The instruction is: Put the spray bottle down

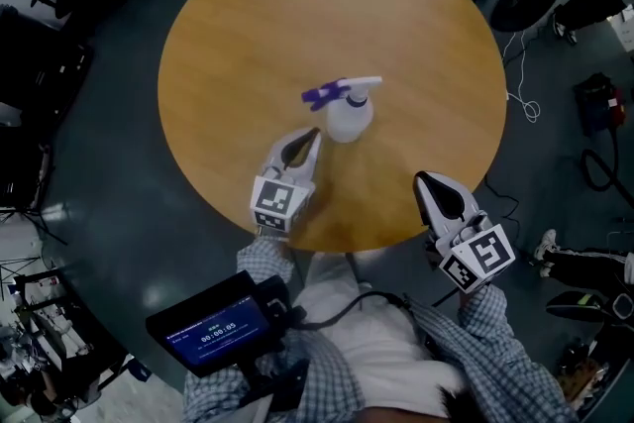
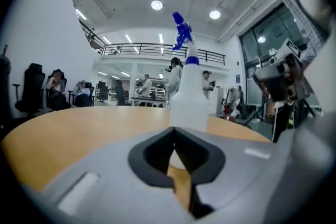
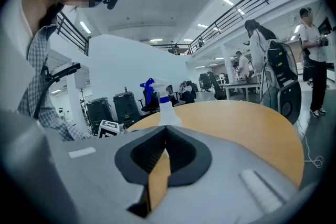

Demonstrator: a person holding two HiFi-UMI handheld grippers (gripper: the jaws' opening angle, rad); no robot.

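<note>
Round wooden table (image 1: pixel 248 35), dark floor all around it. At its near edge, left of centre, you had the left gripper (image 1: pixel 315 132) lying low over the wood, marker cube (image 1: pixel 277 203) toward you, tips aimed at the bottle. Its claw was pinched together, tip against tip, with nothing held; the left gripper view showed the same closed tips (image 2: pixel 174 128) and only bare tabletop through the gap behind them.

The spray bottle (image 1: pixel 349 117) stood upright on the table, near the middle and a bit toward your near edge. White body, blue trigger head pointing to the left edge. It sat just beside the left gripper's tips, free of any grip; contact couldn't be told. In the left gripper view the bottle (image 2: pixel 188 102) rose straight ahead of the jaws.

Further right, you held the right gripper (image 1: pixel 421 178) at the near right edge of the table, well apart from the bottle. That claw was also closed and empty, tips meeting (image 3: pixel 165 127). From its view the bottle (image 3: pixel 168 113) showed small, beyond the jaws.
</note>
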